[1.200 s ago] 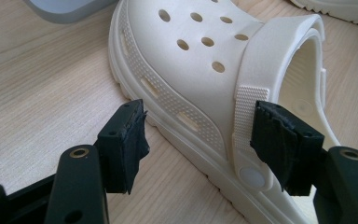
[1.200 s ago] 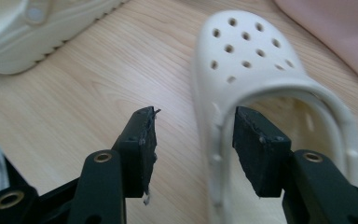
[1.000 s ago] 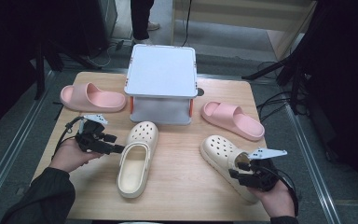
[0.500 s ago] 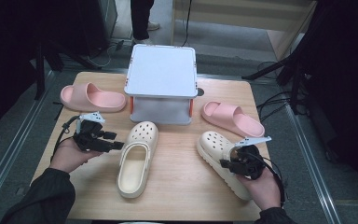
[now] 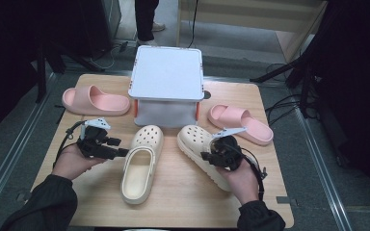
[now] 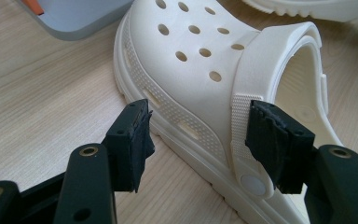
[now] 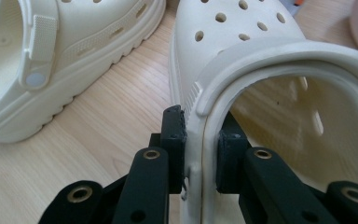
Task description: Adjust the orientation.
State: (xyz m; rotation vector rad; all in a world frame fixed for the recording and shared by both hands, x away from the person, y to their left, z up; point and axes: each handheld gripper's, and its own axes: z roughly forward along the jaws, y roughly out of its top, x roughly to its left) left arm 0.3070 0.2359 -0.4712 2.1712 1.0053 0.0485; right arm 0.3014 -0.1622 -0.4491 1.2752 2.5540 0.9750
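Cream right clog (image 7: 261, 51), heel cut off, rim pinched in right claw (image 7: 200, 140); left claw (image 6: 198, 135) spread beside left clog (image 6: 205, 70).

Two cream clogs w/ round holes over the toe and a heel strap fixed by a round rivet. The left clog (image 5: 140, 163) lies flat on its sole on the tabletop (image 5: 183, 202), toe toward the far side, opening up, strap turned forward over the top. The right clog (image 5: 200, 147) is just beside it, toes near each other, heels spread apart. Its side wall by the opening is pinched between two black jaws, one inside, one outside.
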